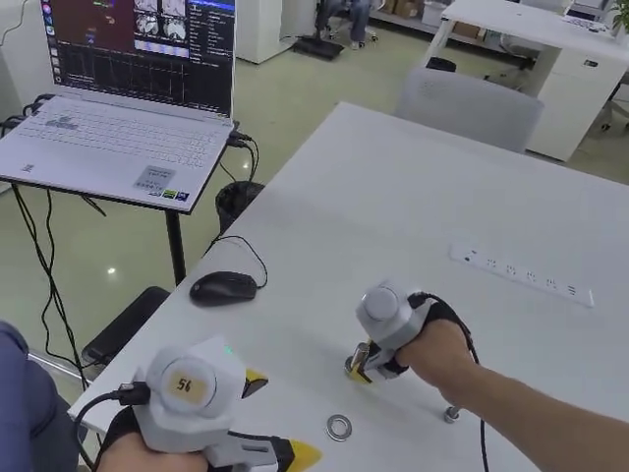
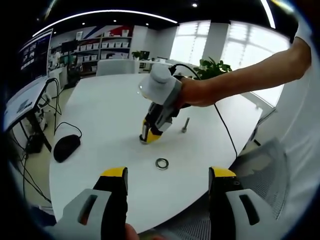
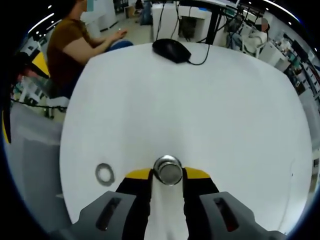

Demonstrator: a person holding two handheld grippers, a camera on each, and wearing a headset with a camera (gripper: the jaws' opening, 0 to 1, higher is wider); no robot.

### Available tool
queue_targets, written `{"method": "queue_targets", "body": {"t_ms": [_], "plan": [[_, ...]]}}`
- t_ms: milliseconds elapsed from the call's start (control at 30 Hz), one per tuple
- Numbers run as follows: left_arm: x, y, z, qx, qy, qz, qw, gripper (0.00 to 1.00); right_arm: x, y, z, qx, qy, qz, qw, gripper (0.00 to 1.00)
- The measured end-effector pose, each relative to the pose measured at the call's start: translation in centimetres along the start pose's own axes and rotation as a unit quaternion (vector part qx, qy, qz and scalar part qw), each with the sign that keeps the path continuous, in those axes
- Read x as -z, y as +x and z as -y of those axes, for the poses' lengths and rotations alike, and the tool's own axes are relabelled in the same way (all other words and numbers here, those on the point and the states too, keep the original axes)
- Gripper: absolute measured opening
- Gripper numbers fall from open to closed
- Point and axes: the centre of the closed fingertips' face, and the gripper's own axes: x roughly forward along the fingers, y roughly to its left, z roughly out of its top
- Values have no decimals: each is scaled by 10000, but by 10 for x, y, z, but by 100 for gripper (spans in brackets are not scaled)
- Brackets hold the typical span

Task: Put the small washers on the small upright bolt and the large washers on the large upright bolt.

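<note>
lg bolt [image 3: 167, 170] betw. R tongs [image 3: 167, 177], washer [image 3: 104, 174] near

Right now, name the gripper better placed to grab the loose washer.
Left: the left gripper is open and faces the washer; the right gripper grips the large bolt.

**Your rig and clothing**

Your left gripper [image 1: 280, 418] and right gripper [image 1: 360, 368] share pale grey housings and black jaws with yellow tips. A round amber label [image 1: 190, 385] marks the left one's top. Black cables [image 1: 479, 393] trail from both. Black straps [image 1: 442, 313] wrap your hands. You wear blue clothing [image 1: 15, 393].
</note>
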Motion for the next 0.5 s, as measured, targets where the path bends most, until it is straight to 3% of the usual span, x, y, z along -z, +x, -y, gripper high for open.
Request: {"method": "queue_targets", "body": {"t_ms": [500], "plan": [[-3,-1,1,-9,45,37,10000,65,26,-21,-14,-16,158,42,9999,30]]}}
